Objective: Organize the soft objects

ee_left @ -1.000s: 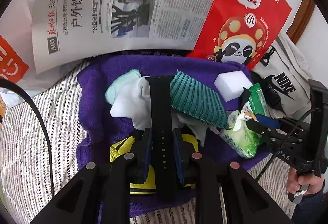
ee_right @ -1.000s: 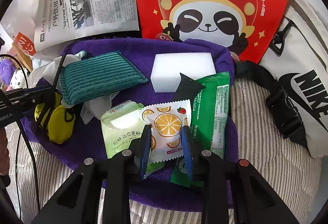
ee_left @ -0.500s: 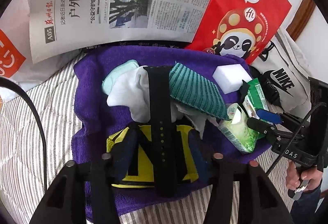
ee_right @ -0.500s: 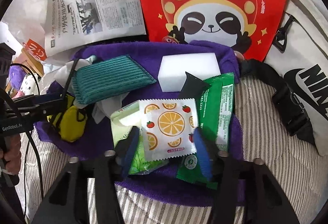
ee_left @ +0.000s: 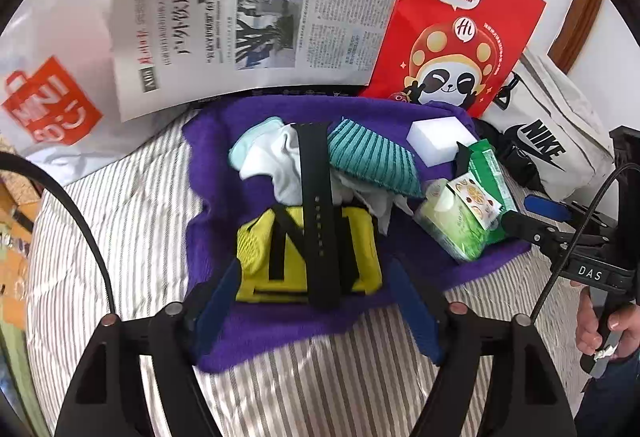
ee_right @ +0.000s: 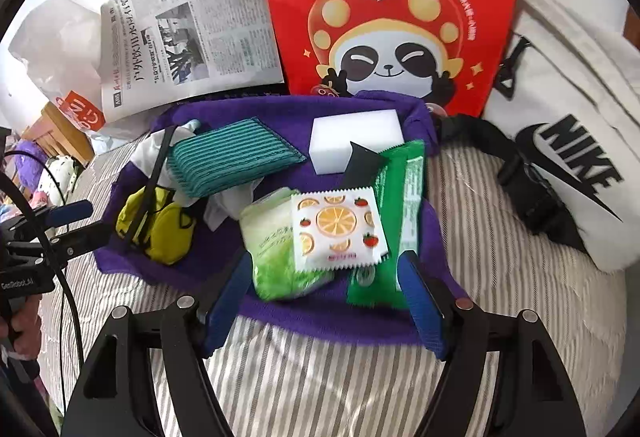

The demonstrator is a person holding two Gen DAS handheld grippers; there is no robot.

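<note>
A purple towel (ee_left: 280,321) (ee_right: 328,313) lies on the striped bed with soft things on it. In the left wrist view a black strap (ee_left: 318,213) lies over a yellow pouch (ee_left: 256,249), white socks (ee_left: 276,165) and a teal striped sponge (ee_left: 368,157). My left gripper (ee_left: 312,301) is open and empty, just in front of the pouch. In the right wrist view an orange-print sachet (ee_right: 336,229) lies on a light green wipes pack (ee_right: 276,257) and a dark green packet (ee_right: 400,205); a white sponge block (ee_right: 352,141) sits behind. My right gripper (ee_right: 324,297) is open and empty in front of them.
A newspaper (ee_left: 256,9) and a red panda bag (ee_left: 460,33) (ee_right: 384,9) stand behind the towel. A white Nike bag (ee_right: 568,141) with a black strap lies at the right. A white plastic bag (ee_left: 44,85) lies at the left. The bed has striped bedding (ee_right: 320,381).
Both grippers opened and drew back. The left let go of the black strap, now lying over the yellow pouch. The right let go of the orange-print sachet, now resting on the packs.
</note>
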